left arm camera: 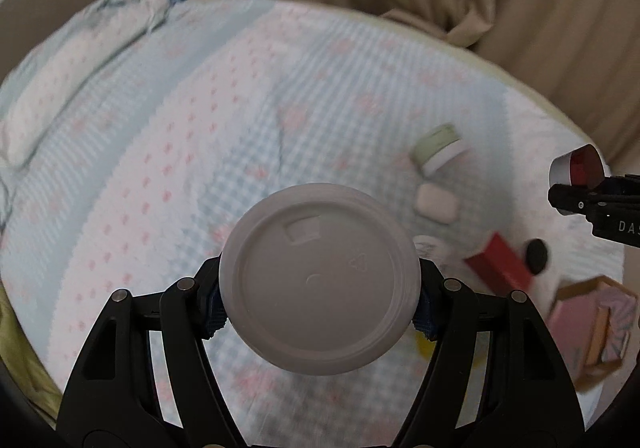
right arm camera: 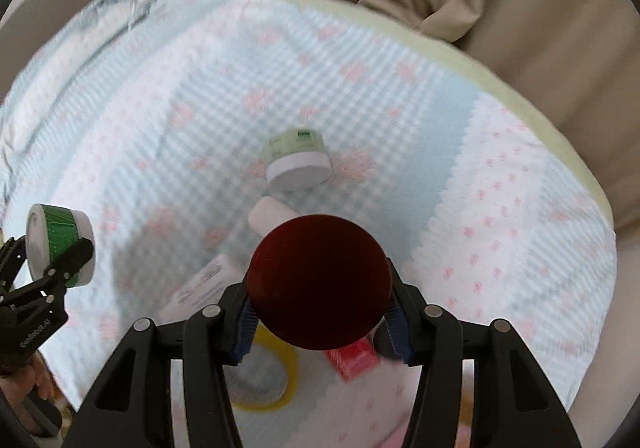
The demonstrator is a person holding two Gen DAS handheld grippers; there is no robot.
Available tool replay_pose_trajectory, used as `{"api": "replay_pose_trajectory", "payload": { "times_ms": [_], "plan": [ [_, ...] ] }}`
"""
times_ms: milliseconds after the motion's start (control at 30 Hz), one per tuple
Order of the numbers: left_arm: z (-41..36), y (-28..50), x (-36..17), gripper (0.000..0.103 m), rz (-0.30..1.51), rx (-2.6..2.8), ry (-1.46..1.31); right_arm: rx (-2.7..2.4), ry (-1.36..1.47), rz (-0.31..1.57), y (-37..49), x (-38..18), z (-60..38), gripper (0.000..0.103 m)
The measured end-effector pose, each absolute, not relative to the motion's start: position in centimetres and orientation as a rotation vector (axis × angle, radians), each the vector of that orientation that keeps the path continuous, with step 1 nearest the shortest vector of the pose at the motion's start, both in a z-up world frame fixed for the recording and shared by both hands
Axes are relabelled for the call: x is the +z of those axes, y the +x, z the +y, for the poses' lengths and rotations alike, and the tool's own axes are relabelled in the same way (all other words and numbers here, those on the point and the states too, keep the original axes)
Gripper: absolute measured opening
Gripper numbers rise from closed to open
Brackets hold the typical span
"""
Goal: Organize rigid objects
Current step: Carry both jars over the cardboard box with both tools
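Note:
My left gripper [left arm camera: 320,300] is shut on a white round jar [left arm camera: 320,280], whose flat lid fills the middle of the left wrist view. In the right wrist view the same jar [right arm camera: 60,244] shows a green label, held up at the far left by the left gripper [right arm camera: 48,252]. My right gripper [right arm camera: 318,312] is shut on a dark red round jar [right arm camera: 318,282]. That jar [left arm camera: 576,164] also appears at the right edge of the left wrist view, in the right gripper [left arm camera: 568,188]. Both jars hang above the bed.
On the checked bedspread [right arm camera: 400,108] lie a pale green jar with a white lid [right arm camera: 298,160], a small white case [left arm camera: 436,204], a red box [left arm camera: 500,268], a black disc [left arm camera: 536,256], a yellow tape roll [right arm camera: 264,380] and a hexagonal pink box [left arm camera: 592,332]. Beige curtain behind.

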State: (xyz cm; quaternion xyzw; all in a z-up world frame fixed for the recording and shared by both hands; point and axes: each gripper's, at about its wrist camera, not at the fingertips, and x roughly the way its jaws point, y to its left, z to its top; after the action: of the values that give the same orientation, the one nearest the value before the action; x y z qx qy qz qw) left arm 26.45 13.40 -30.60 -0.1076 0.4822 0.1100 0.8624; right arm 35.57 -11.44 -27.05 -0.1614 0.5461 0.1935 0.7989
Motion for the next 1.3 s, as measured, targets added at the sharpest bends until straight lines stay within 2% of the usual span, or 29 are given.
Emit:
{"api": "replay_pose_trajectory", "payload": {
  "times_ms": [167,400,633,967,1133,1300],
  "plan": [
    [11.0,24.8,-24.4,0.068,0.956,0.144,-0.182,0.371,-0.276,1.13,32.0,-21.6,-13.1,0.05],
    [5.4,23.2,-17.2,0.068,0.895,0.012,-0.128,0.27,-0.091,1.11,26.5,-14.6,-20.4,0.05],
    [-4.2,21.5,-12.7,0.068,0.874,-0.108,-0.089,0.173,-0.029,1.071,22.0,-11.5,-30.2,0.05],
    [-20.9,22.2,-14.5,0.068,0.959,-0.311,-0.021,0.068,-0.084,1.122,19.3,-14.1,-43.5,0.05],
    [-27.9,23.7,-18.0,0.068,1.049,-0.371,0.02,0.049,-0.075,1.181,19.8,-17.3,-48.3,0.05],
    [-31.7,25.3,-22.7,0.068,1.14,-0.367,0.053,0.077,-0.095,1.255,20.9,-21.8,-51.4,0.05]
  ]
}}
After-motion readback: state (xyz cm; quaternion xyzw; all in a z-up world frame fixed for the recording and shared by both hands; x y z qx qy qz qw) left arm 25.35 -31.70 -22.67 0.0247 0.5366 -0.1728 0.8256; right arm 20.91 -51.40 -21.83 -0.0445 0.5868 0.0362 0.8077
